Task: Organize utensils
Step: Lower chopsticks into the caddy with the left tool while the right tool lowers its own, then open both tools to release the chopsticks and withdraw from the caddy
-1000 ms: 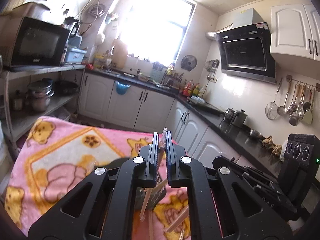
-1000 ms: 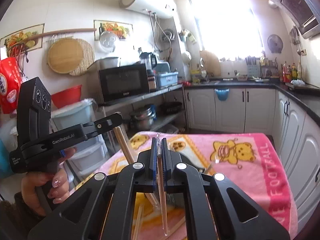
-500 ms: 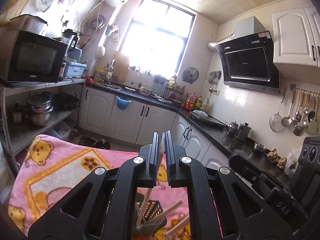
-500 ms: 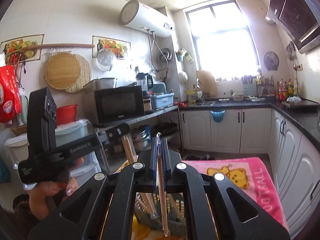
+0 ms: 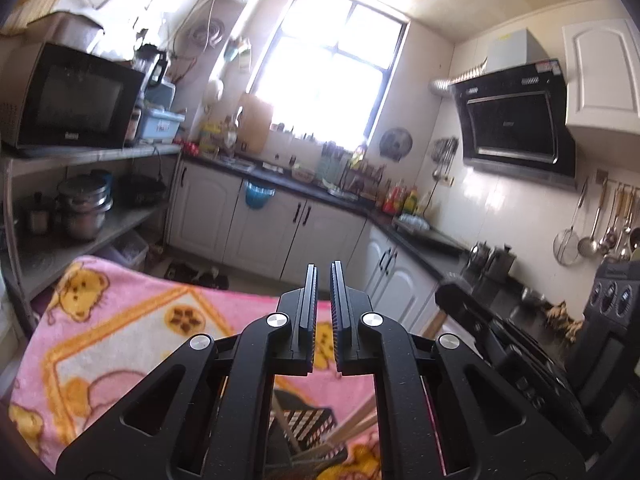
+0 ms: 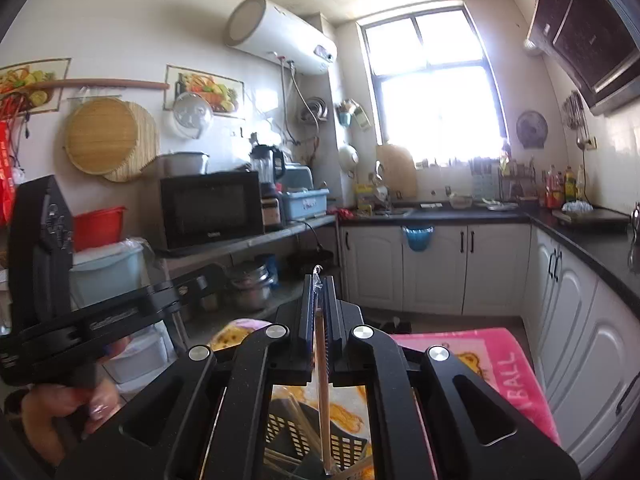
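Chopstick in clear wrapper clamped upright between closed jaws of right gripper; lower end hangs over black basket on pink blanket. Left gripper closed but for narrow gap, nothing between pads. Left view alone shows loose chopsticks leaning in basket. Right view alone shows hand holding left gripper. Blanket lettering reads "BALL"; microwave badge illegible.
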`<state>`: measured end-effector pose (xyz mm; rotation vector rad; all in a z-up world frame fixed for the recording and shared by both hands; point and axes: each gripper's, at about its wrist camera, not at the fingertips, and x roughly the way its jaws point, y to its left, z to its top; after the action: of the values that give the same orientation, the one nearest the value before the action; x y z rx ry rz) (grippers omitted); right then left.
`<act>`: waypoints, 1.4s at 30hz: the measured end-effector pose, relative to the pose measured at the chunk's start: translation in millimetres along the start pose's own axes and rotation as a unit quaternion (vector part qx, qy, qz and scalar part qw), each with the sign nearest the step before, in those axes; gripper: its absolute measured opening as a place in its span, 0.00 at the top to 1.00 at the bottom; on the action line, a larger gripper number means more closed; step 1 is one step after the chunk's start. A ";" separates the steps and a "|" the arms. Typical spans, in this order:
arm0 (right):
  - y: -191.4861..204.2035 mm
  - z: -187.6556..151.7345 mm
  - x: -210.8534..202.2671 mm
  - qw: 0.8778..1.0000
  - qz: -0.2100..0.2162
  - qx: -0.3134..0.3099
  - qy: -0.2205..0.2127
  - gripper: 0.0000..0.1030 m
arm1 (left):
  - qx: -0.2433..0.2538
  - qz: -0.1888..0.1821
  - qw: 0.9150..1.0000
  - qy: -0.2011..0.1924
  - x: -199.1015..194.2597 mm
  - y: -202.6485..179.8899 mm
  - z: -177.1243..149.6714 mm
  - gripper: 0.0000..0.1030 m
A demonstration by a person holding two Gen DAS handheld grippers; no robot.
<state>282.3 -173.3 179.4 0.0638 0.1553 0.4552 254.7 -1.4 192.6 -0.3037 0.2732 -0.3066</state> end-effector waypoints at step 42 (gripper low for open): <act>-18.7 -63.2 9.0 0.992 -0.026 0.034 0.120 0.72 | 0.078 0.009 0.981 0.175 38.4 -3.3 -92.3 0.64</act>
<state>288.1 -184.4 114.1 0.0707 0.4085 0.4056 260.9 -40.3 100.6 -0.0900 0.5958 -0.3621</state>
